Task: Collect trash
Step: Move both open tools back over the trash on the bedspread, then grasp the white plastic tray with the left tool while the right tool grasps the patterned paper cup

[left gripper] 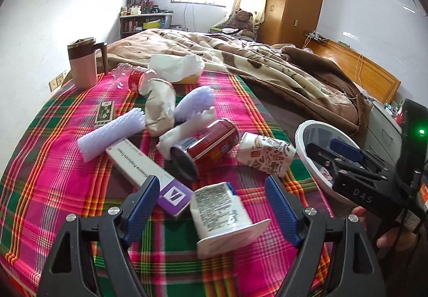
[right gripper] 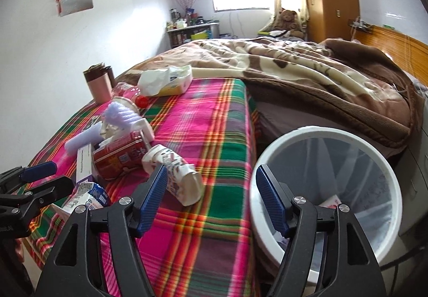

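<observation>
Left tongs (left gripper: 214,198) spread wide, grasping nothing, low over the desk (left gripper: 53,163) with the plaid cloth. White yogurt cup (left gripper: 224,216) lies on its side between the two blue pads, rim toward 5 o'clock, printed label up; whether either pad touches it, cannot tell.

Right tongs (right gripper: 211,199) also spread, nothing held, straddling the desk's right edge: left pad over the cloth, right pad over the rim of the white trash bin (right gripper: 393,190). The bin stands just beside the desk at 3 o'clock, lined with a clear bag, some scraps low inside. In the left wrist view the right tongs sit over the bin mouth.

Open room: right wrist view shows a bare strip of cloth from 12 to 6 o'clock along the desk's right edge. The bed (right gripper: 307,74) with a brown blanket butts against the desk's far edge and runs behind the bin.

Trash is bunched at centre-left of the desk:
- Crumpled patterned paper cup (left gripper: 264,155), on its side, nearest the bin.
- Red can (left gripper: 211,147), on its side, dark open end facing the camera, just left of the paper cup.
- Long white-and-purple box (left gripper: 149,171), under the left pad at 10 o'clock.
- Lilac foam sleeves (left gripper: 107,136) and a crumpled beige cup (left gripper: 160,109), piled behind.
- Clear bottle (left gripper: 133,77) with red label and a tissue pack (left gripper: 179,66), far edge.

Pink mug (left gripper: 81,64) stands upright at 11 o'clock.
</observation>
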`<state>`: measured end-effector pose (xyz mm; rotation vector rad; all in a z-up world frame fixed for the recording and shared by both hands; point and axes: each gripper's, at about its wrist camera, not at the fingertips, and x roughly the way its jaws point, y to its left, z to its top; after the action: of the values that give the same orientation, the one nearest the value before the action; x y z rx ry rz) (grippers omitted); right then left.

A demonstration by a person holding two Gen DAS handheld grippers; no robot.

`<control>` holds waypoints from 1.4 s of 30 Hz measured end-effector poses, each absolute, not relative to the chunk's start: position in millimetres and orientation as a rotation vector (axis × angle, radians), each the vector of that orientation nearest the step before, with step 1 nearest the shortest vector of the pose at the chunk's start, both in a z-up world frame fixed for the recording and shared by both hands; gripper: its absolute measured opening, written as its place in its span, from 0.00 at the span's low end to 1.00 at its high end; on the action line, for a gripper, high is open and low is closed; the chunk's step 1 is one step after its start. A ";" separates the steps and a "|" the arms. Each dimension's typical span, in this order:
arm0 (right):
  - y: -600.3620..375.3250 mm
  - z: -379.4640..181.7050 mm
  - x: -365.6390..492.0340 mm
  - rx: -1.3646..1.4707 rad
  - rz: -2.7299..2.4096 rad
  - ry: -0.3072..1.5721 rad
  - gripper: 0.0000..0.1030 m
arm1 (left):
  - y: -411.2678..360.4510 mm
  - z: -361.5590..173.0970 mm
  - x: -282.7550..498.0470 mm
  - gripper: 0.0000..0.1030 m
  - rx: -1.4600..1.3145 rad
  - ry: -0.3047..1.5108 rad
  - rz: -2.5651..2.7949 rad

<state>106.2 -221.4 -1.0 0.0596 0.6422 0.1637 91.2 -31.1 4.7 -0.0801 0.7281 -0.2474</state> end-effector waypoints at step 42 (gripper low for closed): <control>-184.0 -24.5 146.8 -0.033 0.266 0.794 0.61 | -26.5 -38.2 91.0 0.67 -0.147 0.876 -0.305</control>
<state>146.8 -184.0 -24.5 -0.0331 0.7943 0.2658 91.0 -26.5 -38.2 -0.1467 0.8759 -0.3053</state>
